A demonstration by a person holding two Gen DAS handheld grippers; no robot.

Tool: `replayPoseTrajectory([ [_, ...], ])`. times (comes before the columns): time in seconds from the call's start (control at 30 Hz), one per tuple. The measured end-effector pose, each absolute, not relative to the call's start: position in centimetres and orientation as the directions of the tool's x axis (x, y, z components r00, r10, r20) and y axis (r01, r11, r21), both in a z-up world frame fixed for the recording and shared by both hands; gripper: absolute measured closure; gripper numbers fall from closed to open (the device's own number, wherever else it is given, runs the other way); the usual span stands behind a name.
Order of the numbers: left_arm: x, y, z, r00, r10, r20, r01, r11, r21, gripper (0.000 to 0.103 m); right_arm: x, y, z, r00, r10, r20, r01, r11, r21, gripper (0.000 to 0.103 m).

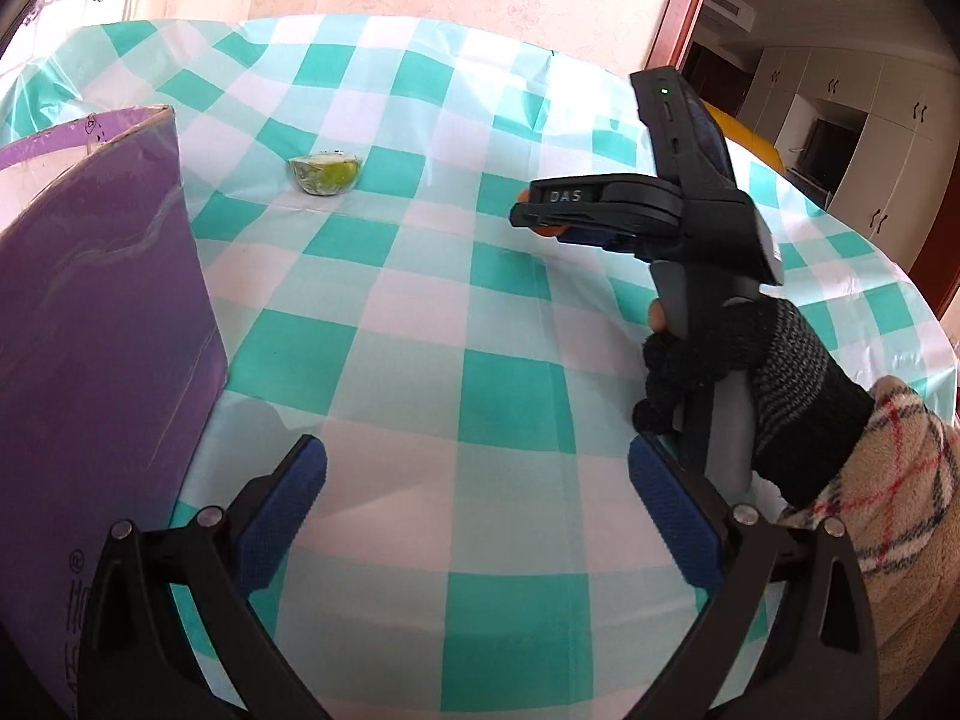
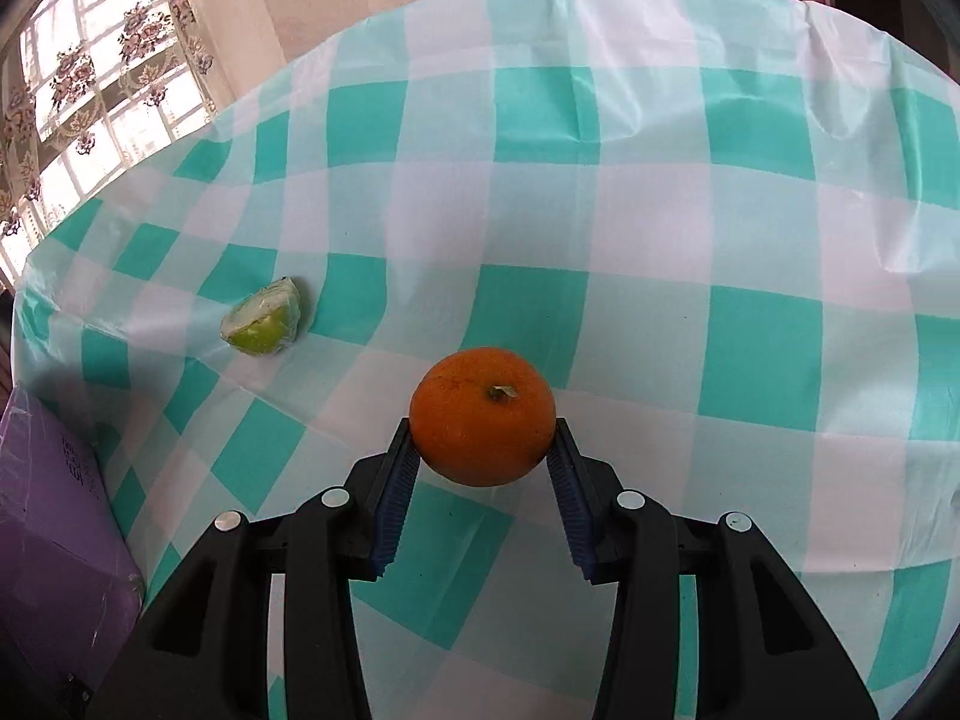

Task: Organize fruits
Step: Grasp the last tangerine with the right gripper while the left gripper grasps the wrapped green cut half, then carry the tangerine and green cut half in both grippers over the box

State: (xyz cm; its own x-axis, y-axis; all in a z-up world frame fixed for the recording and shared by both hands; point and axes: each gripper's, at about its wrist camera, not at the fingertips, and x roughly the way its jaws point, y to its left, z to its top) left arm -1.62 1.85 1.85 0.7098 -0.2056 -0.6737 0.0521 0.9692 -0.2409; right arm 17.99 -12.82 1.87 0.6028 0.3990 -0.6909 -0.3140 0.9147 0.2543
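Pinching round orange citrus fruit (image 2: 483,417) mid-belly with right tool (image 2: 485,450); firm, slick peel, light. Left tool (image 1: 477,516) spread, empty.

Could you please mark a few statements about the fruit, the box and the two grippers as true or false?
1. The right gripper is clamped on an orange. True.
2. The left gripper holds the lime piece. False: its jaws are open and empty, and the wrapped lime piece lies on the tablecloth.
3. A purple box stands at the left. True.
4. The orange rests inside the box. False: it is between the right gripper's pads, above the tablecloth.
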Motion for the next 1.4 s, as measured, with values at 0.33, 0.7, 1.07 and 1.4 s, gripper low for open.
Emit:
replayPoseTrajectory([
  [0.33, 6.0, 0.7, 1.8, 0.687, -0.053, -0.725, -0.172, 0.957, -0.233, 0.002, 15.5, -19.4, 2.0, 0.643, 0.467, -0.606, -0.235, 0.874, 0.424, 0.059],
  [0.7, 19.3, 5.9, 1.4, 0.65, 0.102, -0.753, -0.399, 0.889, -0.224, 0.002, 15.4, -18.8, 1.5, 0.628, 0.47, -0.62, -0.259, 0.878, 0.403, 0.059],
  [1.07, 26.1, 10.2, 0.9, 0.574, 0.213, -0.791, -0.503, 0.854, -0.135, 0.017, 15.8, -18.1, 1.3, 0.607, 0.476, -0.636, -0.268, 0.876, 0.4, 0.059],
  [1.4, 23.0, 8.3, 2.4, 0.667, 0.179, -0.723, -0.425, 0.888, -0.173, 0.044, 15.9, -18.2, 1.1, 0.605, 0.466, -0.645, -0.249, 0.881, 0.403, 0.059],
])
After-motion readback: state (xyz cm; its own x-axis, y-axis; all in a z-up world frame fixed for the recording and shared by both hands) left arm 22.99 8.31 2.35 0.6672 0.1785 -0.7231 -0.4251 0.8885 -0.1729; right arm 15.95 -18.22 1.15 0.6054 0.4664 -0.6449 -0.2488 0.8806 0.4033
